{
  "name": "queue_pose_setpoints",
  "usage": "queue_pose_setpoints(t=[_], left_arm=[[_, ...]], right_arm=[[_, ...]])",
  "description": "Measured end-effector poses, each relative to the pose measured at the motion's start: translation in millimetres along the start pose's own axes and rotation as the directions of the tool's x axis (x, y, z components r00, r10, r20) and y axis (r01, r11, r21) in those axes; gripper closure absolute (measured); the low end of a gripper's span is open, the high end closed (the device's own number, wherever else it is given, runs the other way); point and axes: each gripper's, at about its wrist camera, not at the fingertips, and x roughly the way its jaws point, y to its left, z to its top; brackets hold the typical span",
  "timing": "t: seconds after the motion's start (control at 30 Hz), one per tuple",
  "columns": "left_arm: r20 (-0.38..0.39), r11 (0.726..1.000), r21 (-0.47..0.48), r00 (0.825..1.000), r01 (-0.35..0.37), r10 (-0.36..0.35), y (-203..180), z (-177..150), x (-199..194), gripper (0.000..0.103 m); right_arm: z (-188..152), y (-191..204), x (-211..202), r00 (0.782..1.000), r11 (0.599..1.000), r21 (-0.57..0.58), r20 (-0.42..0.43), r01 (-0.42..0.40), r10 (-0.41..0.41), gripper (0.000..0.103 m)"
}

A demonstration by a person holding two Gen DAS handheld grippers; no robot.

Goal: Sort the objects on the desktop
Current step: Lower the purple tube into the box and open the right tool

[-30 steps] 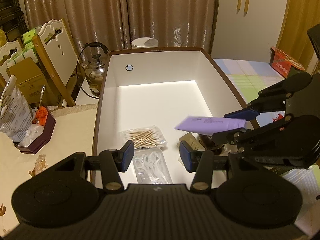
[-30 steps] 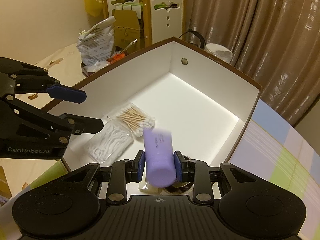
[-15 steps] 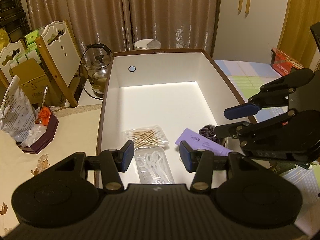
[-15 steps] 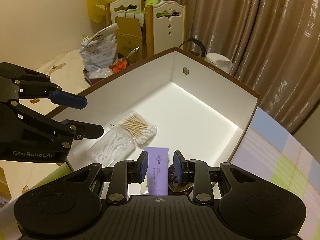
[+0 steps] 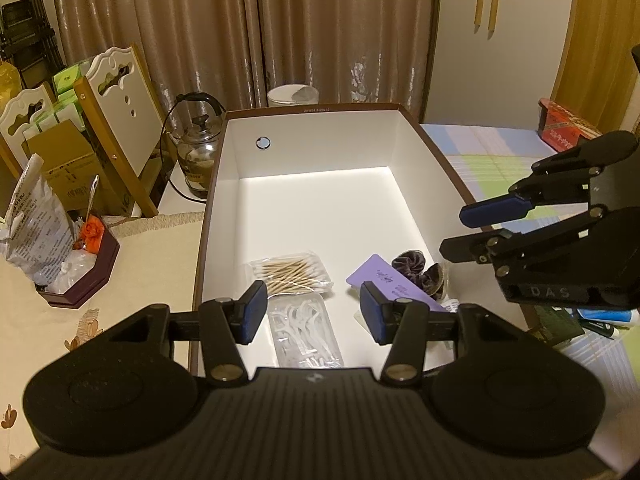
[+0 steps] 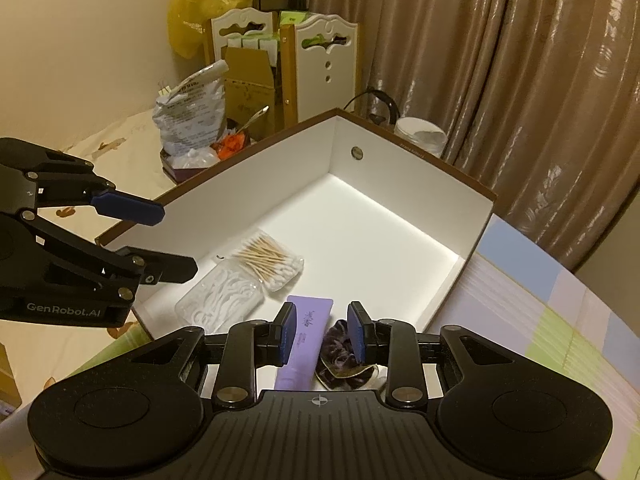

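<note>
A purple tube [image 5: 384, 280] [image 6: 308, 332] lies flat on the floor of the white box [image 5: 320, 196], near its front right corner beside a dark purple scrunchie [image 5: 416, 266] [image 6: 340, 352]. A bag of cotton swabs [image 5: 292, 272] [image 6: 272, 260] and a clear pack of floss picks [image 5: 304, 328] [image 6: 224, 296] lie to the left. My right gripper [image 6: 322, 330] [image 5: 456, 232] hovers open above the tube, touching nothing. My left gripper [image 5: 312, 308] [image 6: 172, 240] hangs over the floss picks; its jaws are opening and hold nothing.
Left of the box a glass kettle [image 5: 198, 156], a dark tray [image 5: 80, 280] with a silver bag [image 5: 32, 228], and chairs crowd the table edge. On the checked cloth to the right sit a red tin [image 5: 564, 128] and loose tubes [image 5: 600, 318].
The right gripper held the purple tube over the box a second ago. It let go, and the tube now lies on the box floor. The left jaws stand slightly wider.
</note>
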Motion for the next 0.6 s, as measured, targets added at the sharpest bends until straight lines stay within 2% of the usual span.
queue_pose_setpoints(t=[0.07, 0.1, 0.13, 0.17, 0.33, 0.6], left_arm=[[0.006, 1.000, 0.002, 1.000, 0.000, 0.000, -1.6, -0.9, -3.9, 0.050], [0.008, 1.000, 0.002, 1.000, 0.000, 0.000, -2.4, -1.3, -5.9, 0.046], [0.011, 1.000, 0.001, 1.000, -0.001, 0.001, -3.2, -1.9, -8.1, 0.044], [0.014, 1.000, 0.002, 1.000, -0.001, 0.001, -4.0, -2.5, -10.3, 0.040], [0.022, 1.000, 0.005, 1.000, -0.009, 0.009, -8.7, -4.8, -20.5, 0.031], [0.050, 1.000, 0.015, 0.999, -0.008, 0.008, -20.5, -11.7, -42.9, 0.007]], right_arm=[[-1.9, -0.2, -3.8, 1.000, 1.000, 0.002, 0.003, 0.008, -0.008, 0.072], [-3.0, -0.3, -5.8, 1.000, 1.000, 0.003, 0.005, 0.011, -0.011, 0.061], [-4.3, -0.3, -8.5, 1.000, 1.000, 0.005, 0.011, 0.014, -0.014, 0.042], [-6.2, -0.3, -12.4, 0.999, 1.000, 0.010, 0.027, 0.020, -0.020, 0.006], [-12.7, 1.6, -31.5, 0.998, 1.000, 0.019, 0.065, 0.017, -0.019, 0.004], [-33.6, -2.9, -69.4, 0.993, 0.996, 0.073, 0.104, 0.041, -0.049, 0.004]])
